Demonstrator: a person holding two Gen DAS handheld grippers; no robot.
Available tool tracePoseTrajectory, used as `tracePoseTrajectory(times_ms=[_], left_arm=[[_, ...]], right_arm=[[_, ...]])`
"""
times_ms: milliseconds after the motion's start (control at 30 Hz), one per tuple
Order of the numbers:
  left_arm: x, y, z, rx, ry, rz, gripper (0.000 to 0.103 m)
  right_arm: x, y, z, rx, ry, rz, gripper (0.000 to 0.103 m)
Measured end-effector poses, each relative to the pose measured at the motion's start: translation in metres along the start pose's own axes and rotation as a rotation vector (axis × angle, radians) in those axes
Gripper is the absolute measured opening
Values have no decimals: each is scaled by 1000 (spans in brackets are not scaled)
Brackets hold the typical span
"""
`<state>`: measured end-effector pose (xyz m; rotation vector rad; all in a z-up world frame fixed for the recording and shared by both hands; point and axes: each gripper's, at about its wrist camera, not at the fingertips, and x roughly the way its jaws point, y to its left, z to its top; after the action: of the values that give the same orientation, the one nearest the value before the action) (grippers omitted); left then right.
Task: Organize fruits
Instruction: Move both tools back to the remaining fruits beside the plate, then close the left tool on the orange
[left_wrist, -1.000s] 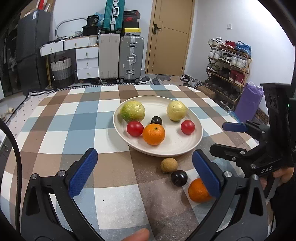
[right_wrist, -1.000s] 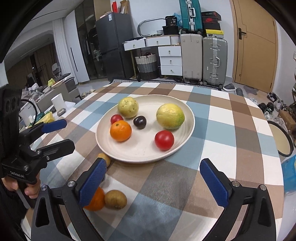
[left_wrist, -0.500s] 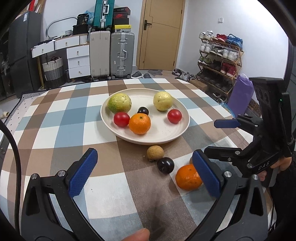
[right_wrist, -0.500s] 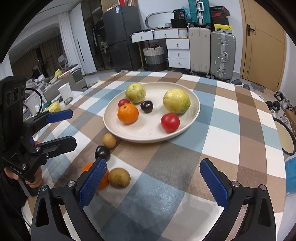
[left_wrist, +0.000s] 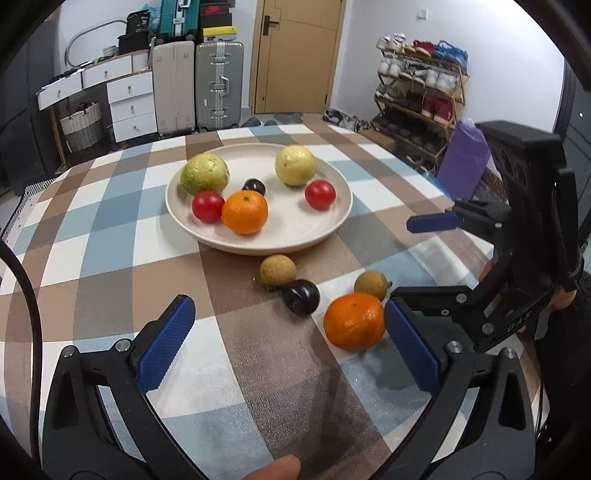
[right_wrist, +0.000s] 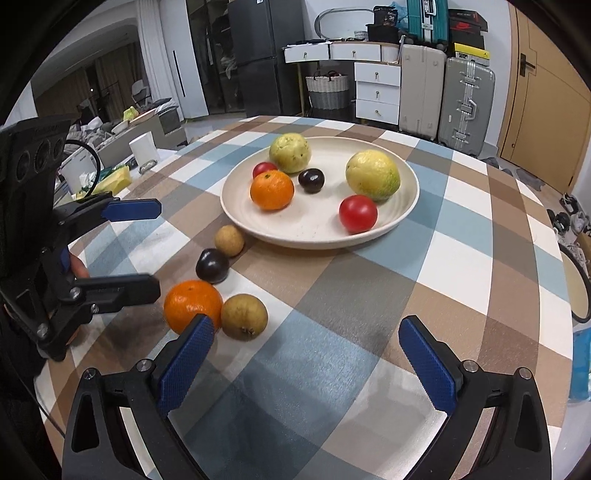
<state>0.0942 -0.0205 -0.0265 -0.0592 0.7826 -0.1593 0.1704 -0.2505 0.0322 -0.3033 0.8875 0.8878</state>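
Note:
A cream plate (left_wrist: 295, 236) (right_wrist: 402, 218) on the checked table holds two yellow-green guavas, two red tomatoes, an orange (left_wrist: 244, 211) and a dark plum. On the cloth in front of it lie an orange (left_wrist: 354, 320) (right_wrist: 192, 305), a dark plum (left_wrist: 301, 296) (right_wrist: 211, 265) and two brown round fruits (left_wrist: 277, 270) (left_wrist: 371, 284) (right_wrist: 243, 316). My left gripper (left_wrist: 288, 345) is open and empty, with the loose orange just inside its right finger. My right gripper (right_wrist: 308, 363) is open and empty, near the brown fruit. Each gripper shows in the other's view (left_wrist: 417, 258) (right_wrist: 147, 247).
The table edge curves close on the right in the left wrist view. Suitcases (left_wrist: 218, 85), white drawers and a shoe rack (left_wrist: 417, 99) stand beyond the table. A white cup (right_wrist: 144, 149) and clutter sit off the table's left side in the right wrist view.
Both grippers have drawn back from the plate and lower toward the loose fruits, which now sit nearer and larger in both views. The second brown fruit has come into the left wrist view.

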Motion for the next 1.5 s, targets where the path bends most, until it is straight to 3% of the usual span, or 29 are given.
tracePoseTrajectory(times_ms=[467, 567, 733, 900, 1167, 1333, 1500], left_arm=[[10, -14, -6, 61, 64, -70, 101], [13, -15, -8, 61, 84, -98, 94], [17, -17, -9, 58, 104, -139, 78], [21, -19, -10, 49, 122, -161, 60], [24, -22, -9, 52, 131, -179, 58], [25, -23, -7, 43, 127, -199, 40], [24, -21, -7, 31, 117, -209, 38]], right_arm=[[8, 5, -4, -22, 42, 2, 97], [9, 6, -4, -23, 39, 2, 96], [10, 7, -3, -21, 42, 12, 85], [10, 9, -3, -26, 41, 12, 85], [9, 11, -2, -32, 35, 10, 85], [9, 11, -2, -33, 31, 11, 84], [7, 11, -1, -27, 27, 15, 84]])
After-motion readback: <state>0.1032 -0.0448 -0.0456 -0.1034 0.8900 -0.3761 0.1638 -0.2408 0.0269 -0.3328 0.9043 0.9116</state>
